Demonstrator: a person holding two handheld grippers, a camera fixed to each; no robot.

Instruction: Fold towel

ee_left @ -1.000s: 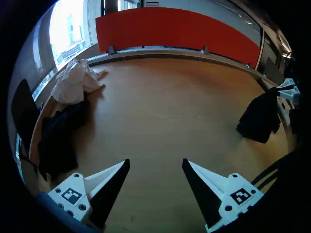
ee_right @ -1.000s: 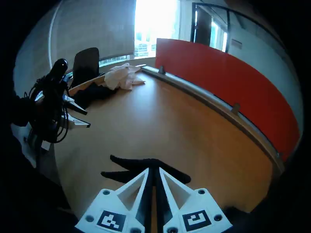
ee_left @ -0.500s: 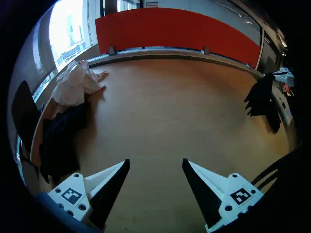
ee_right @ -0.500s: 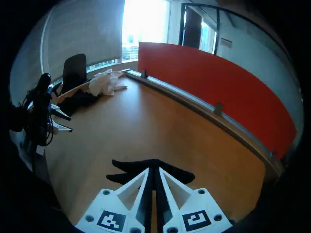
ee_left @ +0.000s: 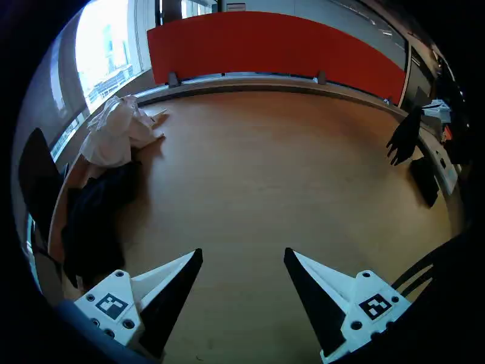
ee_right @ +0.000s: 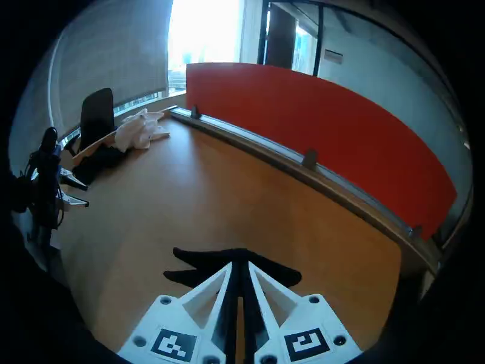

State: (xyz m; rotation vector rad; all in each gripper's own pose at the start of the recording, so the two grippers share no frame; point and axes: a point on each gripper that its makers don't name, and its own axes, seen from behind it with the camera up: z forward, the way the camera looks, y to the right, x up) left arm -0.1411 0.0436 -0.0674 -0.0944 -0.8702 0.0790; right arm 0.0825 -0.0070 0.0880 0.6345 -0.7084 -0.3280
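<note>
Right gripper view, right tongs point(ee_right: 241, 271) tight on black towel point(ee_right: 203, 258); left gripper view, left tongs point(ee_left: 242, 255) agape.

Red partition point(ee_left: 273, 48) lines the wooden table point(ee_left: 254, 182); black chair point(ee_right: 97, 115) beyond

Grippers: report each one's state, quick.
Left gripper: open, holding nothing.
Right gripper: closed on the black towel.

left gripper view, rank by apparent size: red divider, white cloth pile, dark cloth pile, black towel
red divider
dark cloth pile
white cloth pile
black towel
Dark pile is nearer the camera, so second versus third is unsure.
</note>
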